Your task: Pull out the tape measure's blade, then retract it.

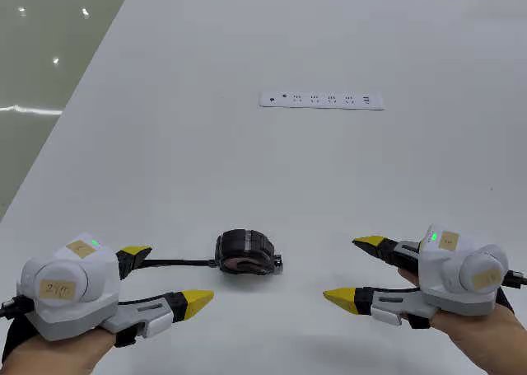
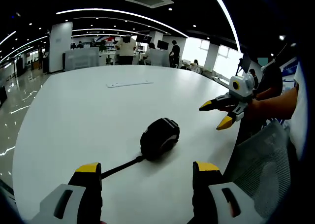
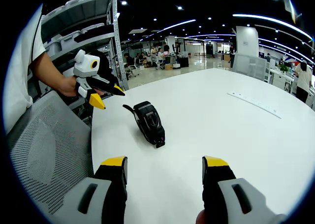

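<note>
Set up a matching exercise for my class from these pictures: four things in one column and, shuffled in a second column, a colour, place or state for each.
Column one
1 tape measure
2 power strip
3 strap
4 left claw

Column two
A white, flat, far back on the table
B open, nothing between its yellow tips
C dark, lying at the table's near end
D thin, black, trailing from the tape measure toward the left claw

Pairs: 1-C, 2-A, 3-D, 4-B
</note>
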Tool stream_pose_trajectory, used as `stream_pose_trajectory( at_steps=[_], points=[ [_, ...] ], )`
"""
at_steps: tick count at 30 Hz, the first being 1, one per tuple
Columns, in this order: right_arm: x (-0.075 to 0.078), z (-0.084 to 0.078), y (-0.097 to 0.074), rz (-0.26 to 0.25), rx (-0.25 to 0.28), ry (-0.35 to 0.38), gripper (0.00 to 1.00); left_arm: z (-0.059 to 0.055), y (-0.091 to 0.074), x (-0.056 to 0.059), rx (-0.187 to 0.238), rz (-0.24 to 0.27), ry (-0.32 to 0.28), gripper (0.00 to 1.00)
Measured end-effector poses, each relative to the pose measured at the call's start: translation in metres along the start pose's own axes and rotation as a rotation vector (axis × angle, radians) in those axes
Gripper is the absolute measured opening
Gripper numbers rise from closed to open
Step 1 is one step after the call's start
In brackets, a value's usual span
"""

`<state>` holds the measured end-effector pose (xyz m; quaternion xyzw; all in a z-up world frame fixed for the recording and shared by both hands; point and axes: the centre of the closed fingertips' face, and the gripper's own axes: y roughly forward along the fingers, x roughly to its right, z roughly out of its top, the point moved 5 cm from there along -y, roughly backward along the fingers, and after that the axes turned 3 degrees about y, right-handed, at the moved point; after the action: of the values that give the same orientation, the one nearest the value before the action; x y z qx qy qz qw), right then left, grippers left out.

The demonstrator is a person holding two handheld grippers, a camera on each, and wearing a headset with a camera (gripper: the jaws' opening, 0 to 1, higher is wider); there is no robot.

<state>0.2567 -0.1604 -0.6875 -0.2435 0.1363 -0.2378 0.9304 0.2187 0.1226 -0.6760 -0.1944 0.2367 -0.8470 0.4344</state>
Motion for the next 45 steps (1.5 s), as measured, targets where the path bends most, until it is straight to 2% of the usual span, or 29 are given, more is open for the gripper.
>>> stream_pose_trajectory(
  at_steps=[5, 15, 20, 26, 31, 37, 41, 45],
  points=[
    [0.000, -0.007, -0.006, -0.018, -0.006, 0.007, 0.65, -0.003, -0.004, 0.003, 0.004, -0.028, 0.006, 0.76],
    [-0.001, -0.015, -0.017, -0.045, -0.005, 0.023, 0.77, -0.014, -0.010, 0.001, -0.005, -0.049, -0.001, 0.83],
    [-0.003, -0.020, -0.023, -0.049, -0.012, 0.034, 0.83, -0.016, -0.013, 0.005, 0.003, -0.063, -0.006, 0.87],
    [-0.005, -0.026, -0.027, -0.055, -0.014, 0.043, 0.89, -0.026, -0.014, 0.008, -0.011, -0.081, 0.001, 0.92],
    [-0.008, -0.033, -0.031, -0.058, -0.031, 0.039, 0.93, -0.035, -0.015, 0.007, -0.027, -0.082, -0.003, 0.94],
    [-0.011, -0.040, -0.036, -0.063, -0.045, 0.042, 0.94, -0.042, -0.017, 0.002, -0.022, -0.069, -0.010, 0.96],
    [-0.010, -0.044, -0.038, -0.073, -0.049, 0.049, 0.96, -0.044, -0.019, 0.002, -0.010, -0.064, -0.012, 1.00],
    [-0.010, -0.045, -0.039, -0.077, -0.050, 0.051, 0.96, -0.045, -0.020, 0.003, -0.015, -0.064, -0.009, 1.00]
  ],
)
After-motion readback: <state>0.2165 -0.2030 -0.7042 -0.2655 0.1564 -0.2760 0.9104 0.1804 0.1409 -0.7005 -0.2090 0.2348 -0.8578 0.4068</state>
